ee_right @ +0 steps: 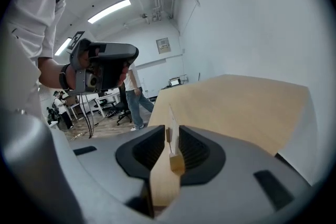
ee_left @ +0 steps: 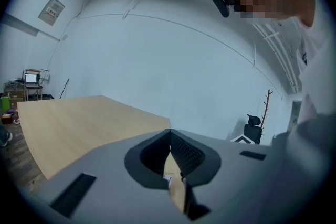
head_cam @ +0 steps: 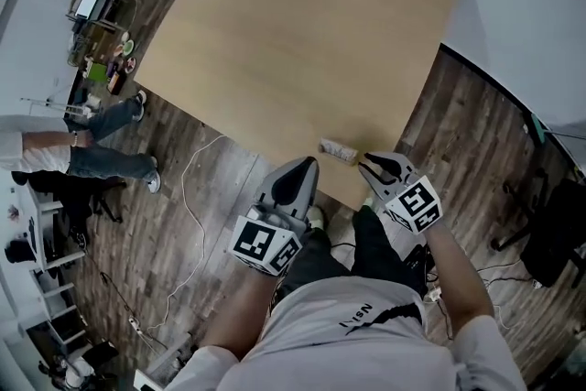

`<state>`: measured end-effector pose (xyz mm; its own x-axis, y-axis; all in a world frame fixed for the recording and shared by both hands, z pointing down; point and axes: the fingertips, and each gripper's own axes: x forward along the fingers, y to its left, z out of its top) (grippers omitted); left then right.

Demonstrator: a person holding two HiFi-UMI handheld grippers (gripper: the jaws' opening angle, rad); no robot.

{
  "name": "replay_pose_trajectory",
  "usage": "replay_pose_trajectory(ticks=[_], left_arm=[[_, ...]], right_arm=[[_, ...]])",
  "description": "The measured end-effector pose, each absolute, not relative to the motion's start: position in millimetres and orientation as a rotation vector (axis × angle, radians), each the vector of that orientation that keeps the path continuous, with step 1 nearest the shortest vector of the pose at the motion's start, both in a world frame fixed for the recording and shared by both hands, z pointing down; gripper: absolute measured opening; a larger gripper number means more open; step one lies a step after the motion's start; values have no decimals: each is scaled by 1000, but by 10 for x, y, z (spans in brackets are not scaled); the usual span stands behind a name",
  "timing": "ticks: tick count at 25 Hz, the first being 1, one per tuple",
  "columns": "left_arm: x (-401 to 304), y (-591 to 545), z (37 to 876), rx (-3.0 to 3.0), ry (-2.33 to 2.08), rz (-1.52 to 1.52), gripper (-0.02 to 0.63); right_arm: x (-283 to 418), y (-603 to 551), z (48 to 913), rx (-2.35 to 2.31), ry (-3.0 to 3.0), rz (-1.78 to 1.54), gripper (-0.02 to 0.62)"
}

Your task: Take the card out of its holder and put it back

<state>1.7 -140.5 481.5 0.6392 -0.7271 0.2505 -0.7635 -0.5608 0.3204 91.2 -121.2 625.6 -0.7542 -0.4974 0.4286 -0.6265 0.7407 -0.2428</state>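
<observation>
Your right gripper [ee_right: 172,131] has its jaws narrowly apart either side of the card [ee_right: 170,119], upright in its holder [ee_right: 176,163] at the table [ee_right: 236,107]'s near edge; your left gripper [ee_left: 169,134] is closed, empty

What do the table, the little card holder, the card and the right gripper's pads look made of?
Table: pale matte wood or wood-look laminate, with faint grain.
Holder: small tan block, likely wood.
Card: thin white sheet, either paper or plastic.
Right gripper: grey matte plastic shell; black ribbed pads, perhaps rubber.
</observation>
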Motion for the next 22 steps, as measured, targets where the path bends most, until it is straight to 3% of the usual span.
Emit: replay_pose_trajectory(ticks=[11,16,22], left_arm=[[-162,-1462,5114,2333,-1303,187,14],[-304,-1385,5209,2306,-1322,212,14],[-406,-1326,5227,2305,-1317,214,14]], right_arm=[[621,-1413,6717,709,-2626,503,87],[584,-1411,6749,696,-2639,467,34],[564,-1450,6625,703,-2674,477,26]])
